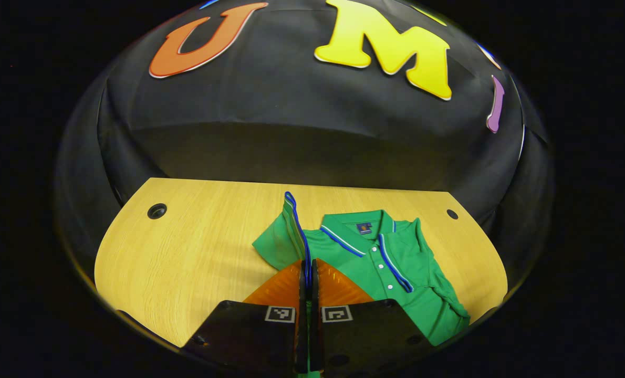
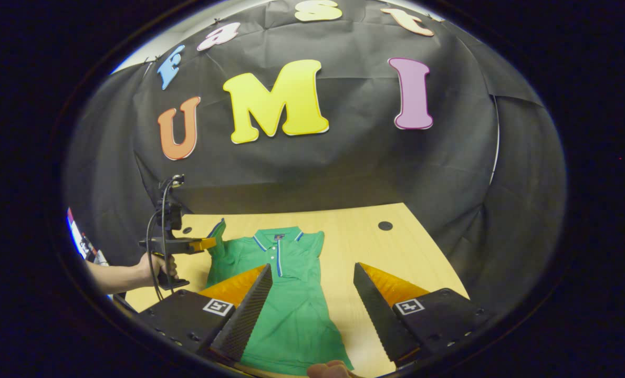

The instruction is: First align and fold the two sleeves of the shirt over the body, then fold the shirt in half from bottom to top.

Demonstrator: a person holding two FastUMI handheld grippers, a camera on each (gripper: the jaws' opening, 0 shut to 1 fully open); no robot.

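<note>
Your left tongs (image 1: 308, 278) pinch the blue-trimmed sleeve (image 1: 293, 220) of the green polo shirt (image 1: 396, 262), lifted beside its collar. Your right tongs (image 2: 312, 294) hang open over the shirt's lower body. The shirt lies flat on the light wooden surface (image 1: 186, 262); round cable holes (image 1: 156, 211) sit well apart from it.

A light wooden table (image 1: 186, 252) with round cable holes carries a green polo shirt (image 1: 396, 273) lying collar-up.
</note>
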